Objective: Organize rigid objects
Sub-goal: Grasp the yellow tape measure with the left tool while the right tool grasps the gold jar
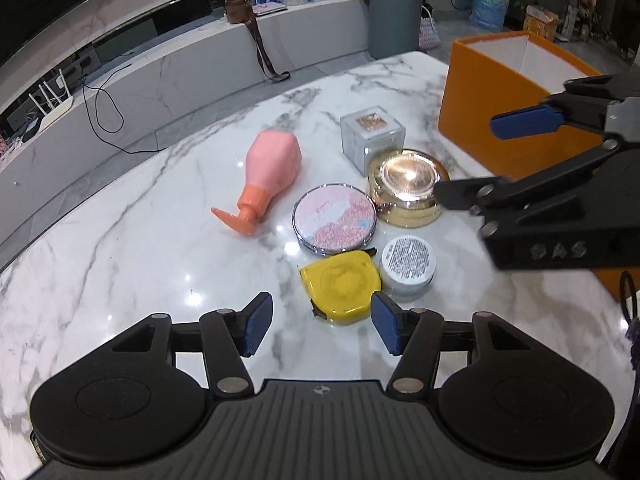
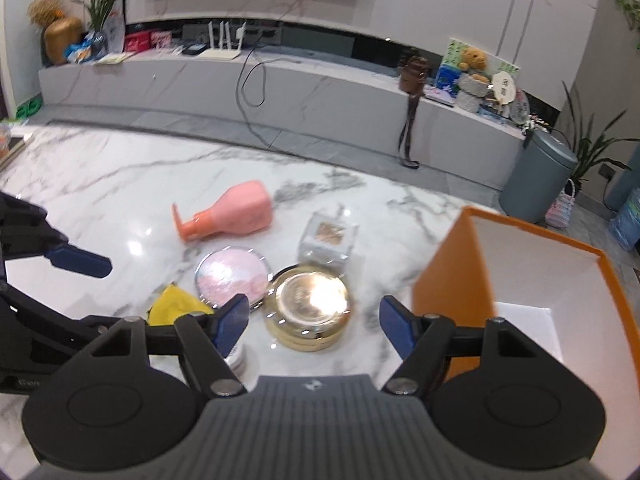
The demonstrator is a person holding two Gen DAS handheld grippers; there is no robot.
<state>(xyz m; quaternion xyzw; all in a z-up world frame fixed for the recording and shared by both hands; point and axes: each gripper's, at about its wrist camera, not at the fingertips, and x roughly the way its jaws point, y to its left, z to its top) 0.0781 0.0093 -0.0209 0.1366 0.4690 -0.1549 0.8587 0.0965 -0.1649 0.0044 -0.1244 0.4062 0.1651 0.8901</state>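
Marble table (image 1: 120,240) crowded: left gripper (image 1: 320,326) and right gripper (image 2: 312,322) held wide, empty; gold jar (image 2: 308,312) easily knocked into mirror (image 2: 232,274).

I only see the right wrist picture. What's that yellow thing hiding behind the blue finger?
Observer: A yellow tape measure, lying flat on the marble table.
Operator: Is something next to it?
Observer: Yes, a small white jar with a printed label on its lid stands close beside it.
Operator: Is anybody holding the yellow one?
Observer: No. The left gripper is open and holds nothing.
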